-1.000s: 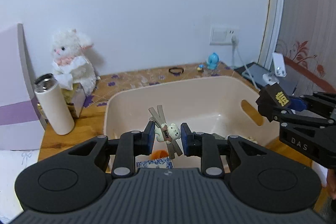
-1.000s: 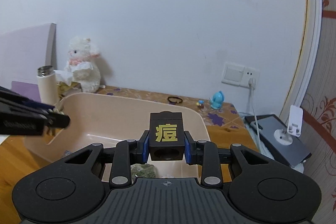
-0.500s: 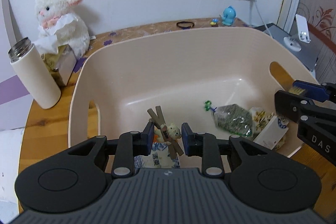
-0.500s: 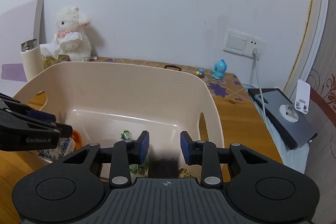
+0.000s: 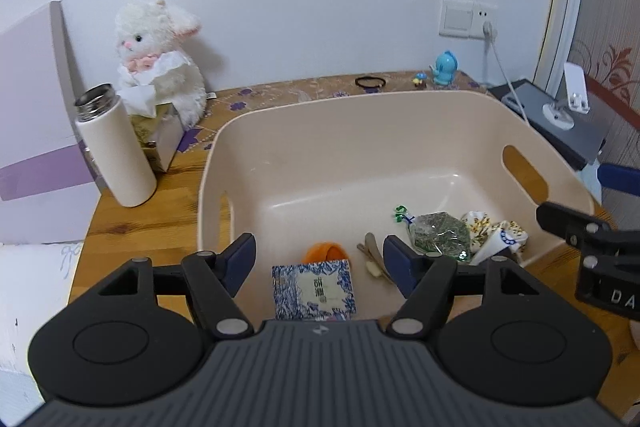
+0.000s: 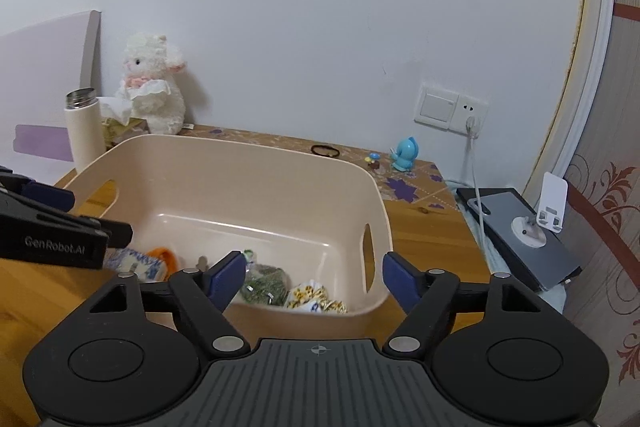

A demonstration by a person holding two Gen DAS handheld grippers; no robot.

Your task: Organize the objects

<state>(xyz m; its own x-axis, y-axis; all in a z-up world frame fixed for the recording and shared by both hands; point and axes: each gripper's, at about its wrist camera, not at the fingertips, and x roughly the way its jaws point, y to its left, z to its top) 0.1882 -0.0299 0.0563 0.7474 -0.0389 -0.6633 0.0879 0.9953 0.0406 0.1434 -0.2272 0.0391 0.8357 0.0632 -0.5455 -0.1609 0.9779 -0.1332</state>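
Note:
A beige plastic bin (image 5: 328,115) (image 6: 248,163) stands on the wooden table. In it lie a blue-and-white patterned box (image 5: 314,291), an orange piece (image 5: 326,251), a hair clip with a small bear (image 5: 373,261), a clear bag of green stuff (image 5: 440,235) (image 6: 266,285) and patterned packets (image 5: 494,231) (image 6: 314,297). My left gripper (image 5: 319,259) is open and empty over the bin's near left part. My right gripper (image 6: 314,277) is open and empty above the bin's near right corner.
A white thermos (image 5: 116,155), a tissue box (image 5: 160,135) and a white plush lamb (image 5: 160,55) stand left of the bin. A black hair tie (image 5: 370,81) and a blue toy (image 5: 444,67) lie behind it. A dark tablet with a white stand (image 6: 524,231) is at the right.
My left gripper has opened and the bear hair clip now lies in the bin. My right gripper let go of the black cube earlier and has opened wider; both have drawn back.

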